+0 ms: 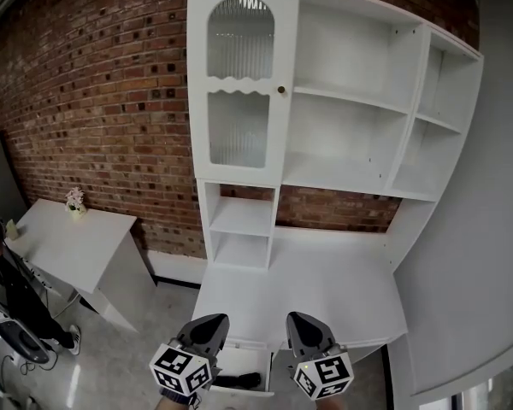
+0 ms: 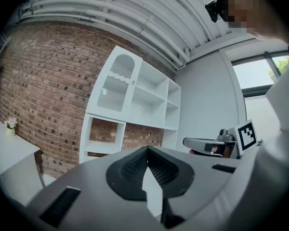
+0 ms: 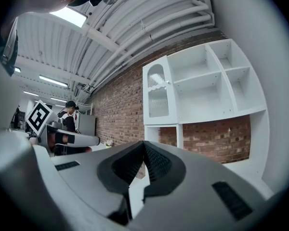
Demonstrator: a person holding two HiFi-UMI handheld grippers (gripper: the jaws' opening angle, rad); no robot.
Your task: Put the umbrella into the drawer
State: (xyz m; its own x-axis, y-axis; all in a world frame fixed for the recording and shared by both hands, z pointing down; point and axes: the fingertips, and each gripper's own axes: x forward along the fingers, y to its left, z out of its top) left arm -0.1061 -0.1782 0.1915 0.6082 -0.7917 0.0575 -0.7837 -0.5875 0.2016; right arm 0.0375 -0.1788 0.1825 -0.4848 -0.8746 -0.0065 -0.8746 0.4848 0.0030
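In the head view a drawer [image 1: 253,362] stands pulled out under the front edge of the white desk [image 1: 308,280]. A dark folded umbrella [image 1: 238,381] lies inside it, partly hidden by my grippers. My left gripper [image 1: 209,328] and right gripper [image 1: 301,325] hover side by side above the drawer, both pointing at the shelf unit. In the left gripper view the left gripper [image 2: 147,150] has its jaws closed together with nothing between them. The right gripper [image 3: 144,146] looks the same in its own view, shut and empty.
A white shelf unit [image 1: 342,101] with a glazed door [image 1: 239,84] rises from the desk against a brick wall. At the left stands a small white table [image 1: 68,246] with a flower pot [image 1: 74,202]. A person [image 1: 13,293] stands at the far left.
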